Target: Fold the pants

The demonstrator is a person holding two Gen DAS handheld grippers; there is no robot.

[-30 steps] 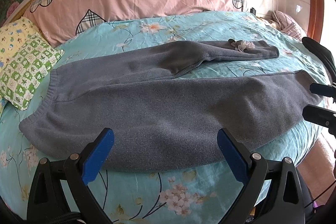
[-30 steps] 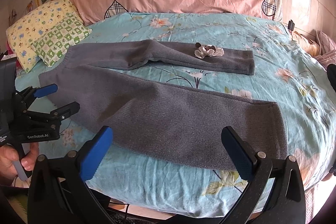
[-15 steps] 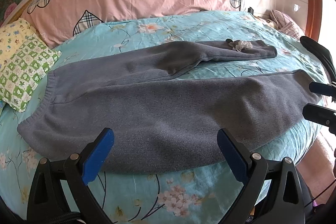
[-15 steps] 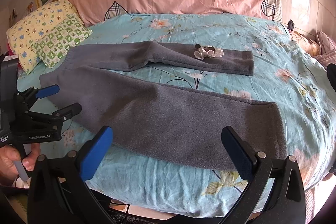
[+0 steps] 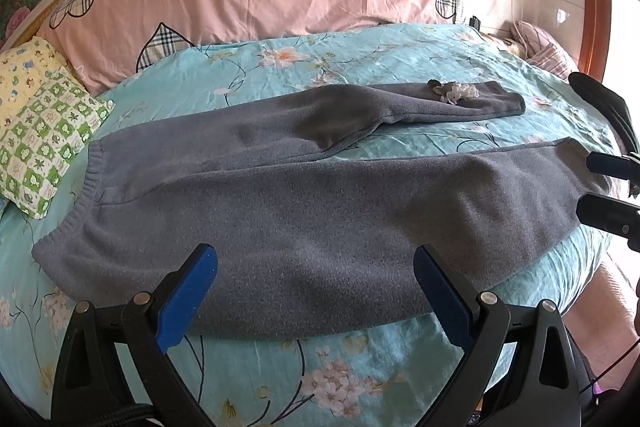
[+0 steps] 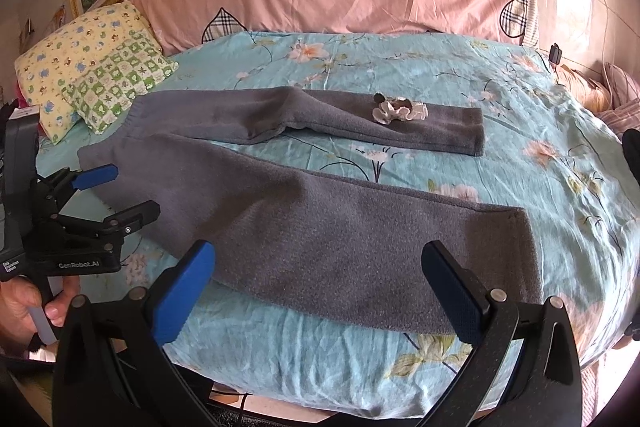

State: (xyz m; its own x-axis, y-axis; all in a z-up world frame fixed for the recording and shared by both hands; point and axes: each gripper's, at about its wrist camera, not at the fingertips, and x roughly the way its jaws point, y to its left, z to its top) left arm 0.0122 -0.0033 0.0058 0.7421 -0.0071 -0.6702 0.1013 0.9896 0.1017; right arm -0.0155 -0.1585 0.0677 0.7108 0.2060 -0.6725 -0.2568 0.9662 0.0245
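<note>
Left wrist: pants (image 5: 320, 219) beyond left tool (image 5: 316, 291)

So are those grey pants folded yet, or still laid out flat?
Still spread out. The grey pants lie flat on the bed sheet, both legs apart in a V, with neither gripper touching them.

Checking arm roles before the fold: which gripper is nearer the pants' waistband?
Left. The left gripper hovers open beside the waistband; the right gripper, also open, hangs over the near leg toward its cuff.
</note>
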